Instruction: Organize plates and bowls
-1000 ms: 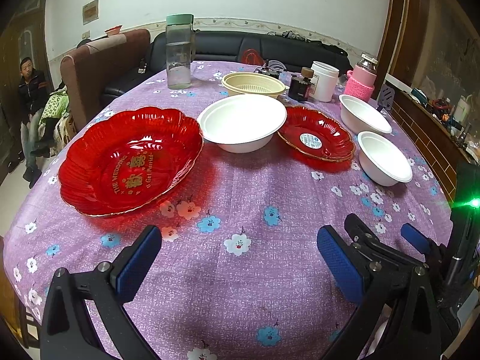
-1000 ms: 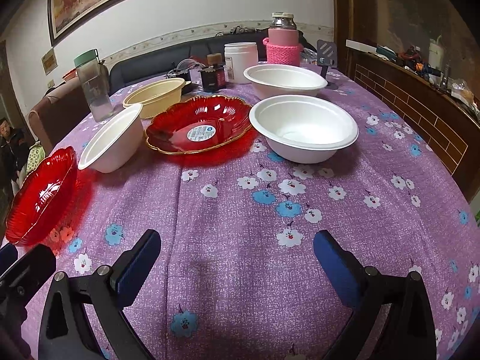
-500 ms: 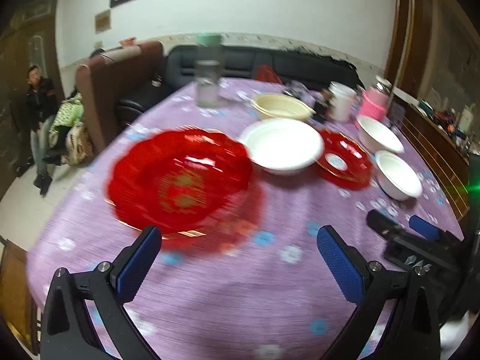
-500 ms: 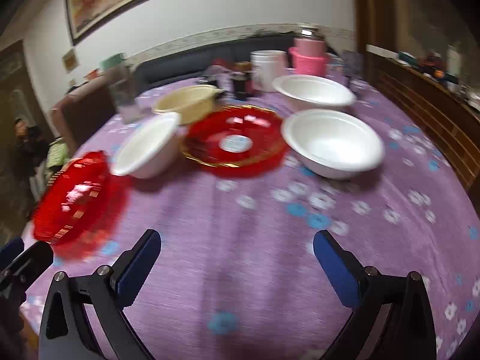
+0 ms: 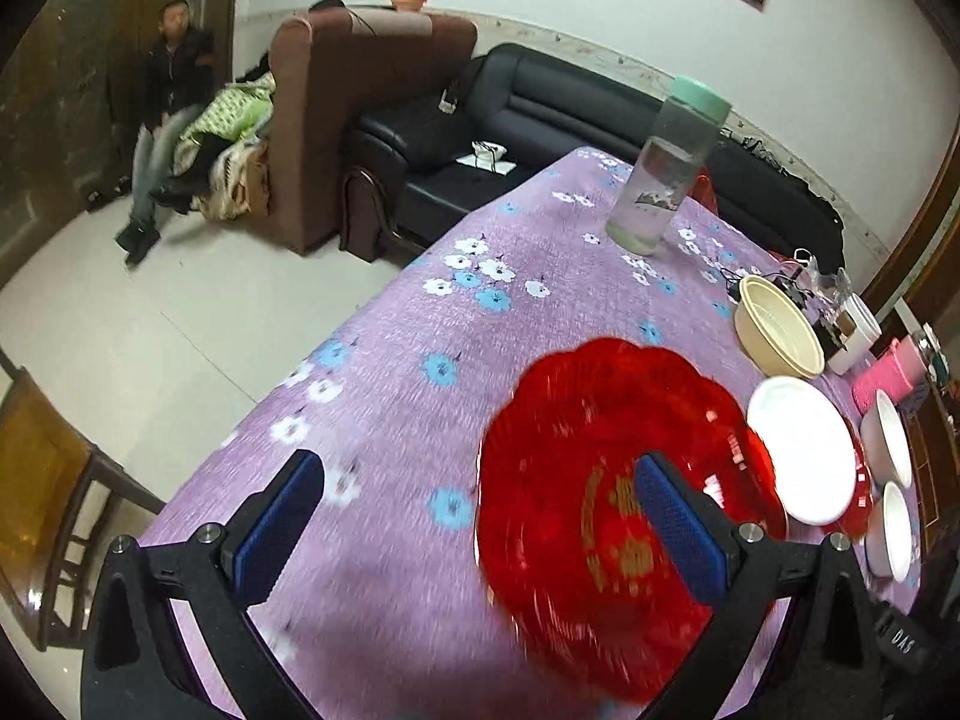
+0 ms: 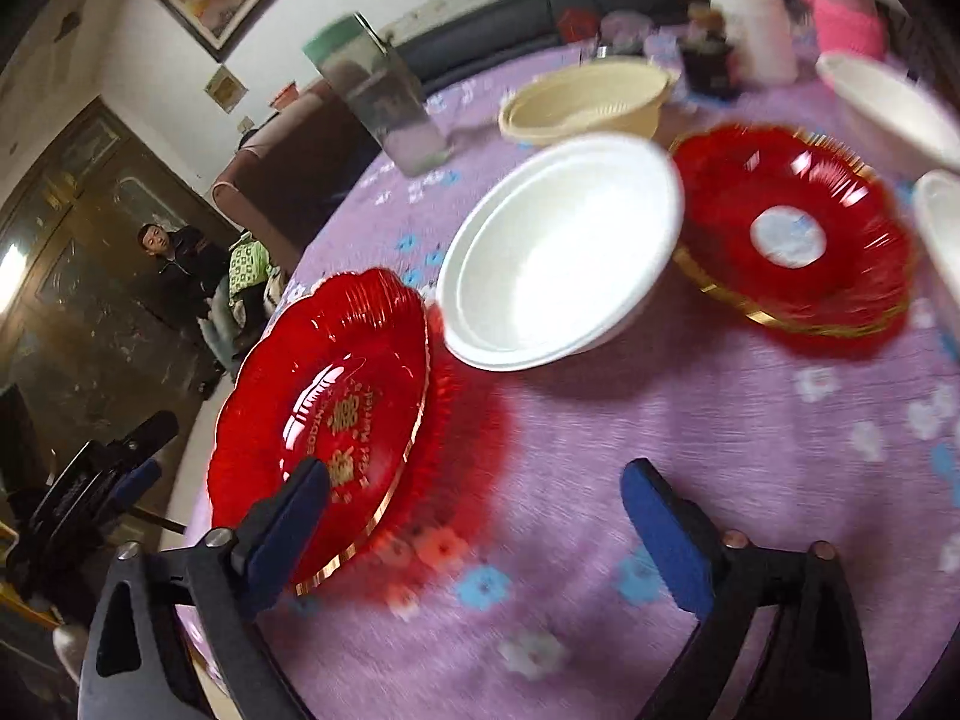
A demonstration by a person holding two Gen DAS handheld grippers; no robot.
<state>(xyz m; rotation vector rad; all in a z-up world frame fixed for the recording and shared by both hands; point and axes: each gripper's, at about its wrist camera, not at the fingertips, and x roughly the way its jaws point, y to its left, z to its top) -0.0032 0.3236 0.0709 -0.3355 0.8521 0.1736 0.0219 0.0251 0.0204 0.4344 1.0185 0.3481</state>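
Left claw: my left gripper (image 5: 474,528) stood wide and held nothing; one blue pad hung over the big red plate (image 5: 606,516), the other over the bare cloth.
Right claw: my right gripper (image 6: 474,510) was also wide and empty, near that plate's edge.
Big red plate: flat on the purple tablecloth (image 6: 660,432), just beside the large white bowl (image 6: 558,258).
Small red plate: (image 6: 792,234) lay on the bowl's far side.
Other bowls: the cream bowl (image 6: 588,99) and two white bowls (image 5: 891,438) sat apart.
Progress: I judged nothing stacked yet; all the sorting remained.
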